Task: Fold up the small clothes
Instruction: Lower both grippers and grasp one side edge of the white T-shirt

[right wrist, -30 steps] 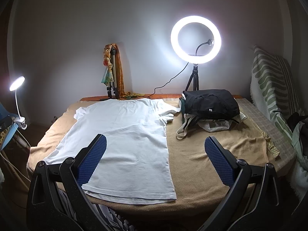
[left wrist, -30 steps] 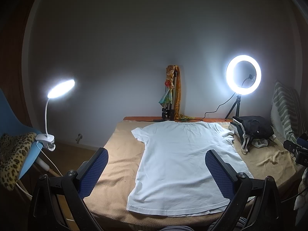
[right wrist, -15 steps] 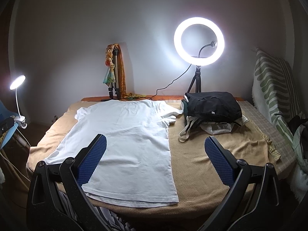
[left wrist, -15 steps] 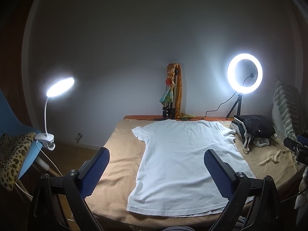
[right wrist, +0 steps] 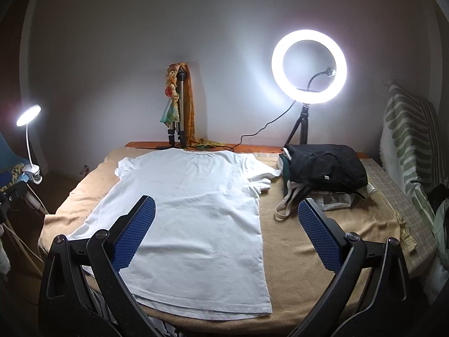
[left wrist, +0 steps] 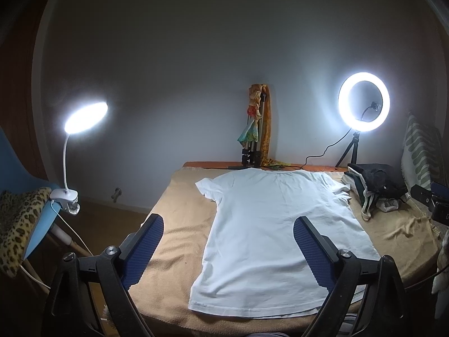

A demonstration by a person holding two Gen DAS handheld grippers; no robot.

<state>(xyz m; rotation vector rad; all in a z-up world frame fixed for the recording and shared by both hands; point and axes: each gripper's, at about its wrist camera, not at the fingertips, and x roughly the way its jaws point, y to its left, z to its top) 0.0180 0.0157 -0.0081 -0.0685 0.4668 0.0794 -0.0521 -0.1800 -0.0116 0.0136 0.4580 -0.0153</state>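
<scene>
A white T-shirt (left wrist: 277,224) lies flat and spread out on a tan blanket (left wrist: 179,224), collar toward the far wall, hem toward me; it also shows in the right wrist view (right wrist: 193,210). My left gripper (left wrist: 228,221) is open and empty, held above the near left part of the shirt. My right gripper (right wrist: 226,205) is open and empty, above the shirt's near right edge. Neither touches the cloth.
A pile of dark clothes (right wrist: 325,165) lies right of the shirt. A ring light (right wrist: 308,66) and a tripod draped with scarves (right wrist: 178,106) stand at the back. A clip lamp (left wrist: 84,113) sits on a blue chair (left wrist: 33,224) at left. A striped cushion (right wrist: 407,140) is at right.
Both views have shifted slightly: the shirt and lights drift a little right and down in the frame. Both grippers stay open; the shirt has not moved.
</scene>
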